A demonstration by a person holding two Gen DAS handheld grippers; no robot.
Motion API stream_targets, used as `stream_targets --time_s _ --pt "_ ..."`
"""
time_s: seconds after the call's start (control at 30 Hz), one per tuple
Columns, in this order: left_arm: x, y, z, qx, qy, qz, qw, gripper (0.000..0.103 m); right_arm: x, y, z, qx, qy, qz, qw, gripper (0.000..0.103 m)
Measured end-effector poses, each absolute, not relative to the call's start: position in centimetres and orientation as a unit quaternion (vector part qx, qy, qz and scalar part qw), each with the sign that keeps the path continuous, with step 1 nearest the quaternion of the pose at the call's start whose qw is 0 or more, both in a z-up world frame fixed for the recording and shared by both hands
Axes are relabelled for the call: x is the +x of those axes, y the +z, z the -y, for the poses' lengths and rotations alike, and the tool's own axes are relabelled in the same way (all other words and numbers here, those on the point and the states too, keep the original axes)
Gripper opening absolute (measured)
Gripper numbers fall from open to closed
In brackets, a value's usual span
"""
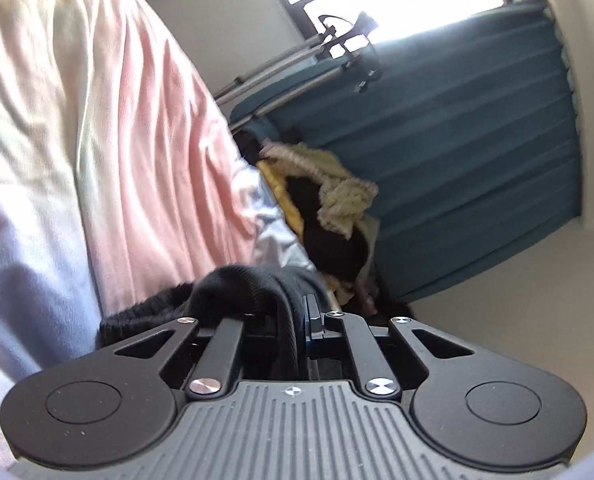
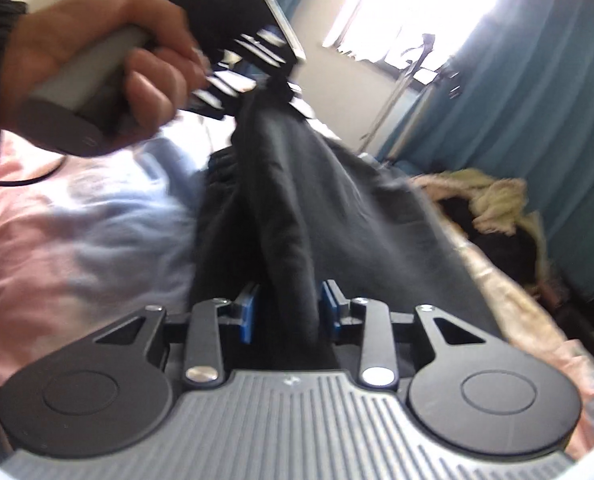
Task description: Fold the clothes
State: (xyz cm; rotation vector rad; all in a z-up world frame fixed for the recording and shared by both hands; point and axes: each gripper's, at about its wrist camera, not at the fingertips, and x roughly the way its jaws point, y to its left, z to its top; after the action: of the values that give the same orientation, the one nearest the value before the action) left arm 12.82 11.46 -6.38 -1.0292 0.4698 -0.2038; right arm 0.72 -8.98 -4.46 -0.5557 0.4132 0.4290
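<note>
1. Our left gripper [image 1: 297,312] is clamped on a fold of the black garment [image 2: 297,208], lifting that end above the bed.
2. Our right gripper [image 2: 287,312] has its blue pads [image 2: 249,312] parted; the garment's cloth hangs between them without being pressed.
3. The garment drapes over the pink and pale blue bedsheet [image 1: 117,140].
4. A heap of clothes [image 2: 493,208] lies near the teal curtain [image 1: 477,160].

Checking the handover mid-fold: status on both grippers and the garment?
Left gripper shut on the dark fabric garment. Right gripper open, garment fold between its blue pads, not pinched. Heap of yellow and black clothes beside, not obstructing.
</note>
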Motion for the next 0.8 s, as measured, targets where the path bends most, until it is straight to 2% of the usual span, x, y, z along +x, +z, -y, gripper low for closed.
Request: stream_targets --time_s 0.1,0.23,0.4,0.6,0.67,0.8 --pt "13.4 -6.8 -11.6 -0.479 -0.071 -0.235 0.843 0.01 0.8 -4.9 9.3 -0.259 0.203 -0.223 0.918 0.035" --pt "14.7 -8.7 -12.1 -0.473 -0.019 -0.269 0.839 0.009 0.4 -4.9 9.6 -0.241 0.214 -0.26 0.91 0.026" --pt "16.1 -10.3 -12.2 -0.458 -0.004 -0.289 0.841 0.01 -0.3 -6.2 9.0 -0.279 0.228 -0.275 0.891 0.026" --pt "14.6 -9.3 -12.2 -0.46 -0.02 -0.273 0.845 0.012 0.6 -6.1 10.3 -0.232 0.233 -0.284 0.901 0.029" --pt "13.2 -8.6 -12.2 -0.46 -0.023 -0.269 0.846 0.017 0.8 -5.4 11.3 -0.205 0.243 -0.284 0.905 0.031" --pt "10.4 -7.6 -12.1 -0.463 -0.017 -0.265 0.846 0.033 1.2 -2.7 13.7 -0.121 0.27 -0.267 0.917 0.032"
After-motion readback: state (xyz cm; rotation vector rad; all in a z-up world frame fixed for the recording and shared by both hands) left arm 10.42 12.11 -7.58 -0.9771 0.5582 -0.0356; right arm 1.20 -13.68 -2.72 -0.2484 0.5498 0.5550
